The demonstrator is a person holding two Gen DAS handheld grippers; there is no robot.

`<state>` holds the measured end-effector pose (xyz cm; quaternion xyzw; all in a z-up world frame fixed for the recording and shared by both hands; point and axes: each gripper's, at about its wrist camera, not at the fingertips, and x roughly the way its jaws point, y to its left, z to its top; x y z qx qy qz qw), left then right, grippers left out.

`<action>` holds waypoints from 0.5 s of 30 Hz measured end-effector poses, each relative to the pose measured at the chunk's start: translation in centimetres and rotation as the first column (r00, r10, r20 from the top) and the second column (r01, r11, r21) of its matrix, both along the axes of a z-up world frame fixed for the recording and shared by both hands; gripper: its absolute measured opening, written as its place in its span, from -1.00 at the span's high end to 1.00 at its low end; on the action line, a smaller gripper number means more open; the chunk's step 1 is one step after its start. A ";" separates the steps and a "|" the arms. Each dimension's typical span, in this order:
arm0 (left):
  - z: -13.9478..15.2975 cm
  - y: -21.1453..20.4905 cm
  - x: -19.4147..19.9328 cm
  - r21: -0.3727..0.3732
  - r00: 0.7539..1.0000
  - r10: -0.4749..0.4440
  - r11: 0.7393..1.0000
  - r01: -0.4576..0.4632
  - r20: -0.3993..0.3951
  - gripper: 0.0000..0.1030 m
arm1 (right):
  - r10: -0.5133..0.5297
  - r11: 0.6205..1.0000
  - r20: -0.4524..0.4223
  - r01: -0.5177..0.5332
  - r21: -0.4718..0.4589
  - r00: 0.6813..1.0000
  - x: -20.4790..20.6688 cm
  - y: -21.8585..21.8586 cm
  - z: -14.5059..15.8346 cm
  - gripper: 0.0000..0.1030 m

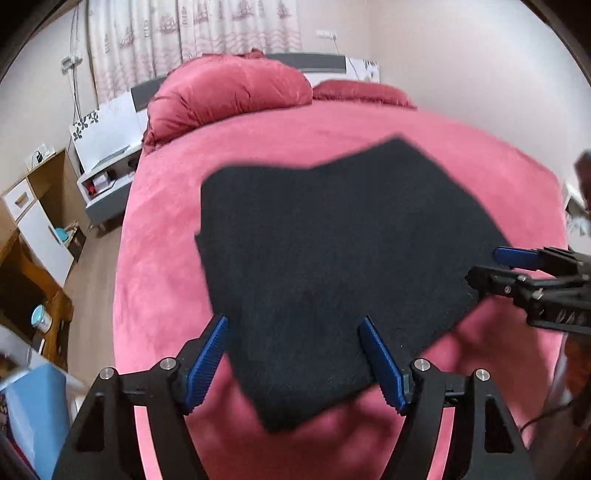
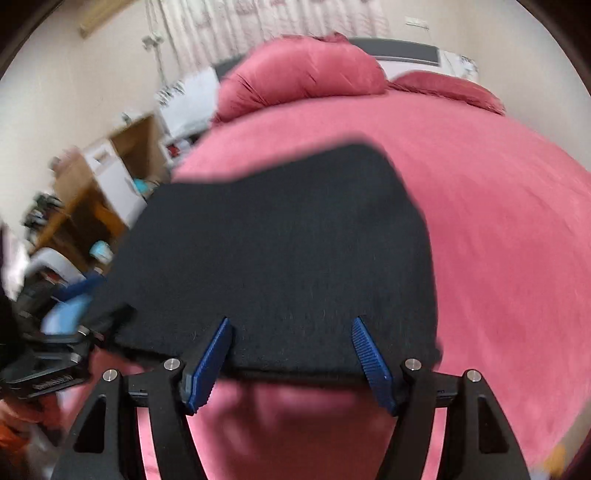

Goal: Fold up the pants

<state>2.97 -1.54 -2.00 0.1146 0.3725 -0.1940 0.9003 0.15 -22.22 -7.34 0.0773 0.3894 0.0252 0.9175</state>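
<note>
The black pants [image 1: 332, 251] lie flat as a folded slab on the pink bed [image 1: 166, 240]. My left gripper [image 1: 293, 363] is open, its blue pads straddling the near left corner of the pants without closing on it. My right gripper [image 2: 291, 363] is open too, hovering over the near edge of the pants [image 2: 280, 251]. In the left wrist view the right gripper [image 1: 491, 266] enters from the right at the pants' right corner. In the right wrist view the left gripper [image 2: 107, 325] shows blurred at the left corner.
Pink pillows [image 1: 229, 96] lie at the head of the bed. A white nightstand [image 1: 107, 181], a wooden shelf unit [image 1: 37, 214] and a blue box [image 1: 33, 413] stand left of the bed. A curtain [image 1: 192, 33] hangs behind.
</note>
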 end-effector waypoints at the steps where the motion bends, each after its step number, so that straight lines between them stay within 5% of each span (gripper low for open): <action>1: -0.1 0.4 -0.5 -0.012 1.000 0.005 1.000 -0.005 -0.015 -0.45 | -0.029 0.999 0.031 0.030 -0.033 0.999 -1.4 0.6 -0.9 -0.36; 4: 0.5 2.2 -2.1 -0.093 0.997 0.050 0.994 -0.056 -0.064 -0.45 | -0.037 0.995 0.057 0.042 -0.090 0.998 -3.7 1.2 -1.0 -0.36; 6: 1.2 3.0 -3.4 -0.129 0.993 0.091 0.987 -0.100 -0.071 -0.45 | -0.030 0.999 0.070 0.033 -0.039 0.997 -5.3 1.4 -0.8 -0.36; 9: 1.5 3.2 -5.6 -0.126 0.990 0.129 0.983 -0.136 -0.059 -0.51 | -0.054 0.999 0.123 0.054 -0.004 0.991 -7.8 1.3 0.0 -0.36; 13: 1.5 3.3 -9.0 -0.093 0.980 0.196 0.976 -0.197 -0.012 -0.89 | -0.065 0.993 0.167 0.080 -0.084 0.984 -9.3 3.6 0.8 -0.38; 15: 1.2 2.9 -10.3 -0.079 0.981 0.195 0.978 -0.194 0.000 -0.92 | -0.071 0.993 0.150 0.085 -0.085 0.986 -9.0 3.8 1.2 -0.38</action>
